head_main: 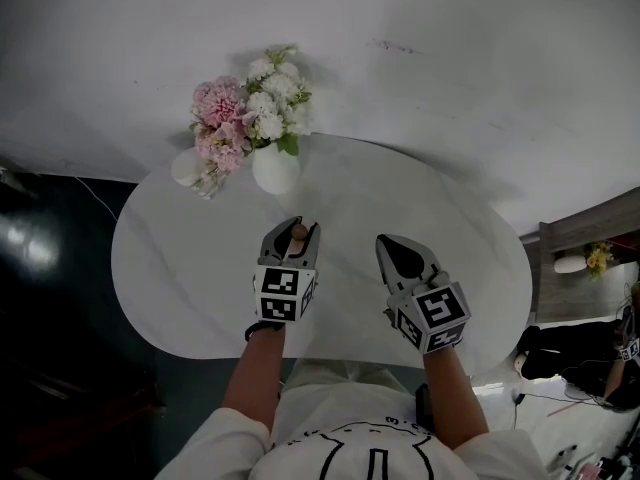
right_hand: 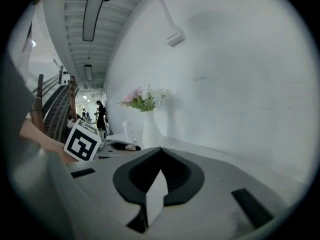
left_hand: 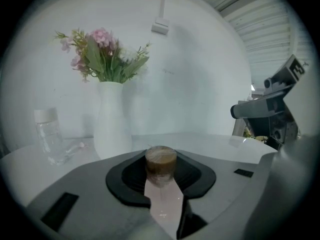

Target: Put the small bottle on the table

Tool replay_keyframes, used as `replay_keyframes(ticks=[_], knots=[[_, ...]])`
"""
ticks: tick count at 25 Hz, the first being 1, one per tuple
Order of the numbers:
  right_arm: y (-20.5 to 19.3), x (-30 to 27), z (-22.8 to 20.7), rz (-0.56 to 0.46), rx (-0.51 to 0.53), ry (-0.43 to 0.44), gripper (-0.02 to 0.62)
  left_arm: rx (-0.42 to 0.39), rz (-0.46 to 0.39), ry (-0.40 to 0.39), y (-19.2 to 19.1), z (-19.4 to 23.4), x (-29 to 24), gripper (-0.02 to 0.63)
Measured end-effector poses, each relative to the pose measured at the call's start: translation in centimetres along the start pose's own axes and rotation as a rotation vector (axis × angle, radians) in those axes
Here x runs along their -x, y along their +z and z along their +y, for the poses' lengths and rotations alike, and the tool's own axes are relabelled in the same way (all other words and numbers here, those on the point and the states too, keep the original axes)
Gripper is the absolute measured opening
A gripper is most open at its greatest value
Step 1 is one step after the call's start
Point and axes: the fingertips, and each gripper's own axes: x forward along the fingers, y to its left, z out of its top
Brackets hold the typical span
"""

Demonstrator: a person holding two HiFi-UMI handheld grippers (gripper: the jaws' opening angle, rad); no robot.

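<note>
The small bottle [head_main: 298, 234] has a brown cork cap and a clear body. My left gripper [head_main: 294, 228] is shut on it over the middle of the white oval table [head_main: 180, 288]. In the left gripper view the bottle [left_hand: 161, 163] stands upright between the black pads, cap up; whether its base touches the table is hidden. My right gripper [head_main: 388, 244] hovers just to the right, shut with nothing in it; its pads [right_hand: 172, 176] meet at the tip. In the right gripper view the left gripper [right_hand: 114, 145] shows at the left.
A white vase [head_main: 275, 166] of pink and white flowers [head_main: 245, 113] stands at the table's far side, straight ahead of the left gripper. A clear glass jar [left_hand: 49, 134] sits left of the vase [left_hand: 112, 121]. A white wall rises behind the table.
</note>
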Motion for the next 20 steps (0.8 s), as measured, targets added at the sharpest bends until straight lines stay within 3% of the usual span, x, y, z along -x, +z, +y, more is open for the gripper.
replay_keyframes(ticks=[11, 20], knots=[[-0.3, 0.1, 0.2, 0.009, -0.002, 0.004, -0.008, 0.001, 0.036, -0.002, -1.4, -0.1, -0.3, 0.123], [-0.4, 0.5, 0.9, 0.010, 0.007, 0.016, -0.008, -0.053, 0.055, -0.028, -2.3, -0.9, 0.0, 0.126]])
